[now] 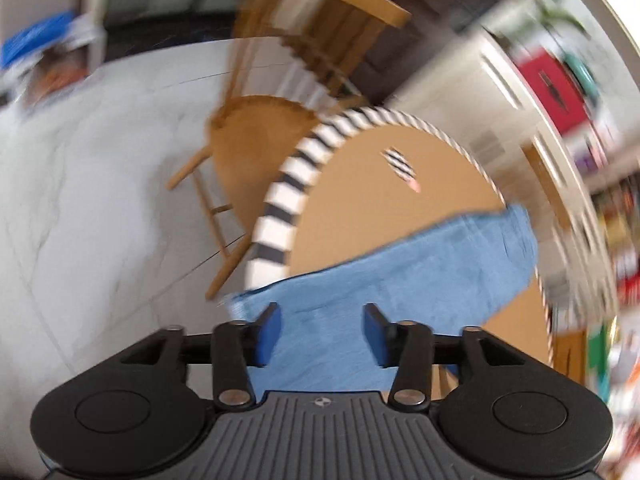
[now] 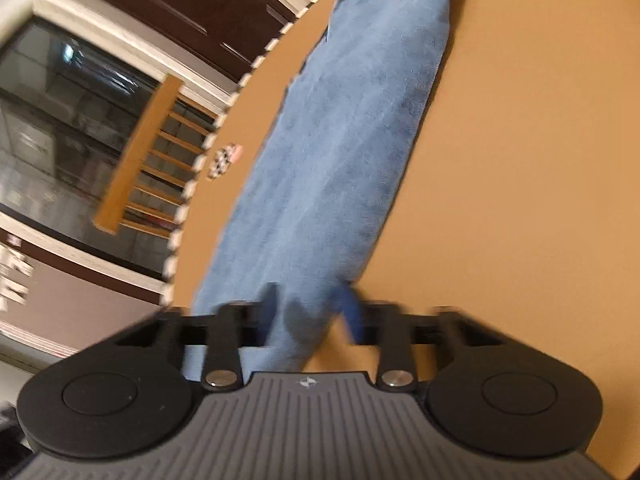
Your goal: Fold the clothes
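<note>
Denim jeans (image 2: 344, 152) are lying stretched along the tan round counter (image 2: 520, 160), one leg end running toward the right gripper (image 2: 308, 312). Judgement: fabric is soft but fairly heavy and thick; it is likely draping limp from any pinch point and dragging on the counter, so hold is best taken at the hem corners or at the waistband edge, not mid-leg.

Right jaws are closing in on the leg end: cloth is bunching between them, though blur keeps firm pad contact uncertain.

Left gripper (image 1: 322, 332) is standing with jaws apart, nothing pinched; blue denim is lying under and just ahead of them, extending away right across the counter. Beyond the jaws a wooden chair (image 1: 256, 128) is standing beside the striped counter edge (image 1: 280, 196).
</note>
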`<state>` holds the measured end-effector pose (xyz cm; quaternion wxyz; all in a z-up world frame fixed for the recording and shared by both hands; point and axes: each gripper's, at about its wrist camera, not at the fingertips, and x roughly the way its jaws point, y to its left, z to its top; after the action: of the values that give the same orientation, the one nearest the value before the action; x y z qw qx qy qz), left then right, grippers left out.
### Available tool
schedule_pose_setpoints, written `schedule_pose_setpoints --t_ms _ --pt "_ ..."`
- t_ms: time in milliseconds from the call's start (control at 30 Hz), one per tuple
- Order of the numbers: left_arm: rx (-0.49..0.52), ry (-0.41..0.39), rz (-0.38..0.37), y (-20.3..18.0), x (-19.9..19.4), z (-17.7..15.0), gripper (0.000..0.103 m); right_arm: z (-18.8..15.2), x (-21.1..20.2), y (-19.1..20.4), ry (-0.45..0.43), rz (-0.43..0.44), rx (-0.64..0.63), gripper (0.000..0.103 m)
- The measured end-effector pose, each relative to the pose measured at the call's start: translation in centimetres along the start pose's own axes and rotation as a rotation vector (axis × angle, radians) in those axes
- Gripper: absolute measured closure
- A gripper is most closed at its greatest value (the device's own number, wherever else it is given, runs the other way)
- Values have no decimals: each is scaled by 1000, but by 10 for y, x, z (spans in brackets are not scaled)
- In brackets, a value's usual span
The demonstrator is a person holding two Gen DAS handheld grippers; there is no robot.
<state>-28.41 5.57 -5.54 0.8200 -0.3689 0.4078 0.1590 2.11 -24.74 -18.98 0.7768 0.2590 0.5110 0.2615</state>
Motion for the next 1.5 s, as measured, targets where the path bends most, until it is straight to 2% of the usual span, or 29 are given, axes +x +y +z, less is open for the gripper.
schedule_pose_setpoints --t_ms 133,200,267,367,433,467,533,700,867,967,1000,1067,1100,1133,1233,1300,1333,1367,1400,1500 --pt "260 52 -48 -46 52 21 42 2 -12 15 -44 41 -2 98" --pt "386 97 -107 -63 86 34 37 5 -20 26 -74 58 -25 98" --pt "455 185 -191 -73 121 49 35 8 -29 37 -112 68 -22 98" --pt "457 336 -306 -79 168 76 31 8 -34 50 -158 55 41 97" --pt "428 391 -374 -75 189 91 20 2 -31 59 -189 9 75 98" --pt "427 416 -390 -74 200 97 19 -1 -30 63 -204 -14 92 98" --pt "436 468 -409 -74 222 109 19 -7 -27 72 -236 -64 126 98" --pt "402 637 -566 -78 266 121 17 -21 -29 76 -293 -119 230 97" --pt "338 735 -643 -85 291 117 20 -25 -27 80 -317 -167 242 97" --pt "333 748 -656 -87 298 112 25 -27 -27 80 -326 -167 257 96" --pt "329 749 -661 -86 300 111 33 -28 -29 78 -328 -166 266 96" --pt "341 758 -644 -87 304 110 57 -26 -27 76 -331 -166 287 95" --pt "364 756 -628 -88 307 112 84 -27 -26 76 -335 -170 296 95" --pt "388 755 -612 -90 309 113 91 -27 -27 76 -336 -171 299 94" --pt "353 705 -639 -88 299 128 93 -26 -21 78 -336 -172 306 92" --pt "342 627 -637 -88 286 145 94 -24 -18 78 -331 -157 316 87" --pt "344 576 -626 -86 280 155 94 -23 -15 79 -328 -159 323 77" --pt "360 532 -605 -87 277 164 94 -24 -14 80 -329 -174 319 62" --pt "381 490 -581 -88 274 171 95 -26 -11 83 -330 -202 306 57" --pt "425 544 -524 -91 287 172 94 -30 1 88 -311 -246 272 57"
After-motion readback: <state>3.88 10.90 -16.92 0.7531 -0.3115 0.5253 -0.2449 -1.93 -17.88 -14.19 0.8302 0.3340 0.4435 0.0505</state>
